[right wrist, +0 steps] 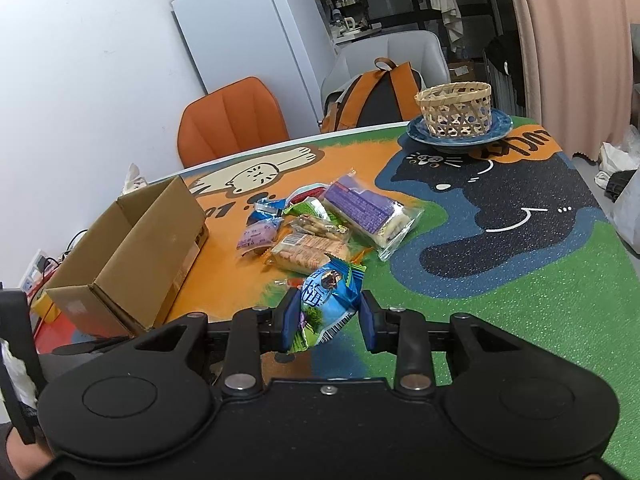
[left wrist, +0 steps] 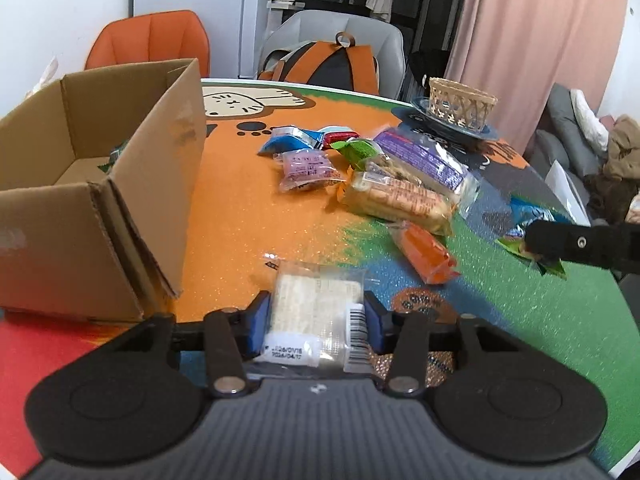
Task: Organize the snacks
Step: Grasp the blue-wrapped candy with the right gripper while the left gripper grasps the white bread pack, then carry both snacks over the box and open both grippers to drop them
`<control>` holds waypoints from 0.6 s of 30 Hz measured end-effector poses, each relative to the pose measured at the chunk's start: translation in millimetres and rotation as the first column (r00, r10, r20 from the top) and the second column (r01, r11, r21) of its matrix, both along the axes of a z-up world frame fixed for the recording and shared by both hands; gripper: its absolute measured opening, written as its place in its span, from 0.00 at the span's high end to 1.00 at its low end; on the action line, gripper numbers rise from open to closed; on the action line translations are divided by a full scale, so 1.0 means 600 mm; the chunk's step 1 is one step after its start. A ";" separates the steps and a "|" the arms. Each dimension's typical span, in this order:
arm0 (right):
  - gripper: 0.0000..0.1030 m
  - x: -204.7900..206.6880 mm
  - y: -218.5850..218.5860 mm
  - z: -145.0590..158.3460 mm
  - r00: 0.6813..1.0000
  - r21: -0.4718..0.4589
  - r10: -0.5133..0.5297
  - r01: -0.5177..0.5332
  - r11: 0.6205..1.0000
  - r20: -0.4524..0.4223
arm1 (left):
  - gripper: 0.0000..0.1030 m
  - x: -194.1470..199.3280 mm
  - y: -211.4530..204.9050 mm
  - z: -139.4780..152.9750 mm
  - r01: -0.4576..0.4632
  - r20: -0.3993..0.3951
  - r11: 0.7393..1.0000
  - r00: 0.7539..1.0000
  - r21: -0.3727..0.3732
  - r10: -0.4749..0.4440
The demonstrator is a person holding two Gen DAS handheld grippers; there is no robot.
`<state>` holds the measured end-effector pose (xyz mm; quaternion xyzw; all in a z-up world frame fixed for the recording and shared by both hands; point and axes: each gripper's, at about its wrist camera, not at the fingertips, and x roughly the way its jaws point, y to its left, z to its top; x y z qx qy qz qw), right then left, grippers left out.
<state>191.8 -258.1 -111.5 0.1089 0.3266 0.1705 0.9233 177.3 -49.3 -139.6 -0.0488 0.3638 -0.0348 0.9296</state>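
My left gripper [left wrist: 316,322] is shut on a clear packet of pale crackers [left wrist: 310,316], held just above the table near its front edge. My right gripper [right wrist: 328,318] is shut on a blue and green snack packet [right wrist: 324,300], lifted above the table; it shows at the right of the left wrist view [left wrist: 536,248]. An open cardboard box [left wrist: 92,184] stands at the left, also in the right wrist view [right wrist: 132,256]. A pile of snack packets [left wrist: 384,176] lies mid-table, with an orange packet [left wrist: 426,254] nearer me.
A woven basket [right wrist: 456,110] sits on a blue plate [right wrist: 502,130] at the table's far right. An orange chair [right wrist: 232,120] and a grey chair with a backpack [right wrist: 380,92] stand behind the table. A white fridge [right wrist: 248,32] is at the back.
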 end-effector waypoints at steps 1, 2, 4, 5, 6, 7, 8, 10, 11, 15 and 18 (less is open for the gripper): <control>0.69 0.000 0.000 0.001 1.000 0.001 0.000 0.000 1.000 0.003 | 0.56 -0.002 0.001 0.003 0.000 0.005 1.000 1.000 0.000 0.000; 0.69 -0.001 0.000 0.003 1.000 0.002 0.001 -0.001 1.000 0.006 | 0.56 -0.005 0.001 0.007 0.000 0.016 1.000 1.000 0.000 0.000; 0.69 -0.002 0.001 0.006 1.000 0.004 0.001 -0.001 1.000 0.010 | 0.56 -0.012 0.004 0.020 -0.003 0.036 1.000 0.999 -0.006 0.003; 0.69 -0.002 0.001 0.007 1.000 0.008 0.001 -0.001 1.000 0.013 | 0.56 -0.014 0.005 0.027 -0.006 0.046 1.000 0.999 -0.008 0.006; 0.69 -0.003 0.000 0.009 1.000 0.011 0.002 -0.002 1.000 0.015 | 0.56 -0.017 0.007 0.034 -0.009 0.056 1.000 0.998 -0.009 0.010; 0.69 -0.003 0.000 0.011 1.000 0.014 0.002 -0.003 1.000 0.018 | 0.56 -0.020 0.009 0.043 -0.014 0.068 1.000 0.998 -0.009 0.015; 0.69 -0.004 0.000 0.014 1.000 0.015 0.005 -0.005 1.000 0.024 | 0.56 -0.023 0.011 0.052 -0.020 0.081 1.000 0.997 -0.010 0.020; 0.69 -0.007 0.001 0.022 0.999 0.020 0.007 -0.007 1.000 0.033 | 0.56 -0.031 0.015 0.071 -0.027 0.109 1.000 0.994 -0.012 0.028; 0.69 -0.010 0.001 0.026 0.999 0.024 0.008 -0.009 1.000 0.040 | 0.56 -0.035 0.017 0.080 -0.031 0.122 0.999 0.992 -0.012 0.032; 0.69 -0.022 0.010 0.049 0.997 0.030 0.025 -0.028 0.999 0.076 | 0.56 -0.055 0.028 0.115 -0.048 0.173 0.999 0.984 -0.014 0.050; 0.69 -0.029 0.018 0.064 0.994 0.032 0.041 -0.044 0.998 0.099 | 0.57 -0.068 0.040 0.135 -0.068 0.199 0.998 0.978 -0.016 0.069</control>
